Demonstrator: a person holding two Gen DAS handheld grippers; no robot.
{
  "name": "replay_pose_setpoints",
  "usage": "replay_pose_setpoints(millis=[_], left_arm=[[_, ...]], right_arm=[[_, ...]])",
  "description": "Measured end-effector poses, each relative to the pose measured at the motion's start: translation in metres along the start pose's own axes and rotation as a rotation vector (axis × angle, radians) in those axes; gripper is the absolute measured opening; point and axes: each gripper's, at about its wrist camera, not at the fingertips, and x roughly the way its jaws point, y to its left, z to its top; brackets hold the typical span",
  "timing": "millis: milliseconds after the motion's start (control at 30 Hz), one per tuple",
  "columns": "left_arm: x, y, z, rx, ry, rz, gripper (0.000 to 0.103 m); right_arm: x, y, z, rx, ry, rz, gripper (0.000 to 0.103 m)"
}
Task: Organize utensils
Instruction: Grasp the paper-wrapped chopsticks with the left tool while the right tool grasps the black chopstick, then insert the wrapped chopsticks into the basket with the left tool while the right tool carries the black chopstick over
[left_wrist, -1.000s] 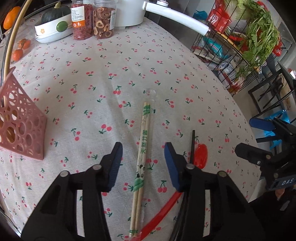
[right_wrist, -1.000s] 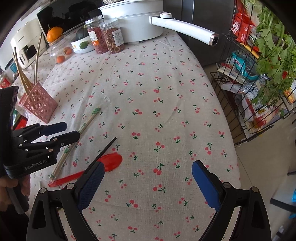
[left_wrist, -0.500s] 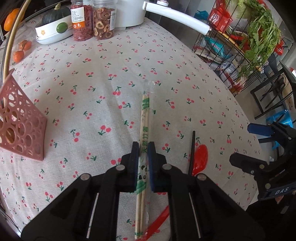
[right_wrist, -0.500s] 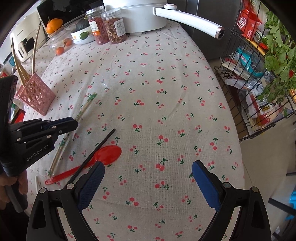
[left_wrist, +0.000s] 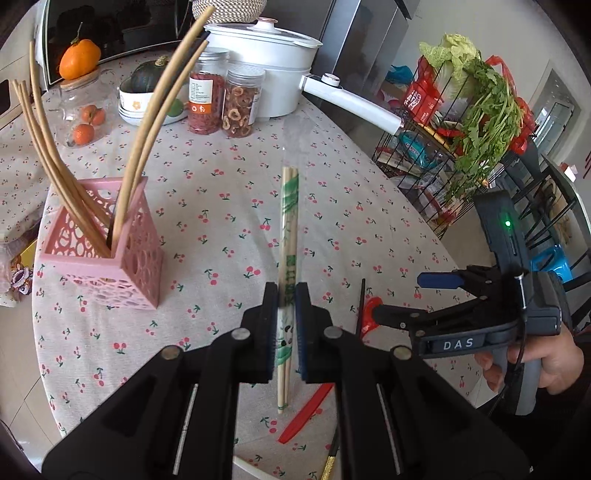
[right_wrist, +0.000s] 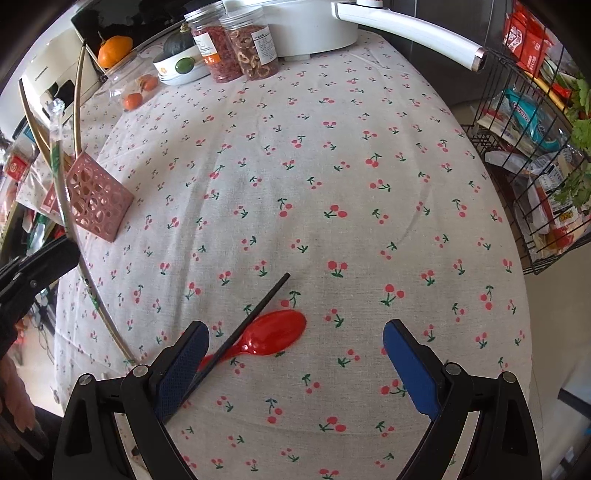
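Note:
My left gripper (left_wrist: 286, 295) is shut on a wrapped pair of bamboo chopsticks (left_wrist: 288, 221) and holds them lifted off the cherry-print tablecloth; they also show in the right wrist view (right_wrist: 61, 184). A pink perforated utensil holder (left_wrist: 107, 254) with several long chopsticks stands to the left; it also shows in the right wrist view (right_wrist: 98, 201). My right gripper (right_wrist: 295, 354) is open, low over a red spoon (right_wrist: 269, 334) and a black chopstick (right_wrist: 255, 314) lying on the cloth. The right gripper also shows in the left wrist view (left_wrist: 406, 299).
A white pot with a long handle (left_wrist: 266, 62), two jars (left_wrist: 221, 99), a bowl (left_wrist: 147, 103) and oranges (left_wrist: 85, 129) stand at the table's far side. A wire rack with greens (left_wrist: 476, 136) stands off the table's right edge.
My left gripper closed on the wrapped chopsticks and lifted them off the cloth toward the pink holder. My right gripper moved lower over the red spoon, still open.

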Motion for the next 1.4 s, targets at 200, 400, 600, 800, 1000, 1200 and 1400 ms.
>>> replay_pose_setpoints(millis=[200,400,600,800,1000,1200,1400], left_arm=[[-0.013,0.014,-0.007,-0.026,-0.017,0.0,0.01],[-0.023,0.028,-0.014,-0.052,-0.02,-0.001,0.01],[-0.031,0.041,-0.016,-0.074,-0.036,-0.004,0.01],[-0.039,0.046,-0.017,-0.082,-0.069,0.01,0.01],[-0.054,0.053,-0.015,-0.085,-0.117,0.02,0.009],[-0.07,0.055,-0.012,-0.076,-0.169,0.026,0.006],[-0.09,0.049,-0.01,-0.05,-0.251,0.041,0.006]], right_arm=[[0.021,0.017,0.016,0.004,0.036,0.028,0.062],[0.038,0.035,0.024,0.007,0.059,-0.006,0.038],[0.045,0.054,0.031,-0.012,0.036,-0.031,0.013],[0.051,0.061,0.048,0.026,-0.024,0.055,0.009],[0.022,0.058,0.06,0.069,-0.151,0.117,0.006],[-0.025,0.061,0.056,0.066,-0.287,0.186,0.005],[-0.079,0.07,0.035,0.004,-0.396,0.215,0.005]])
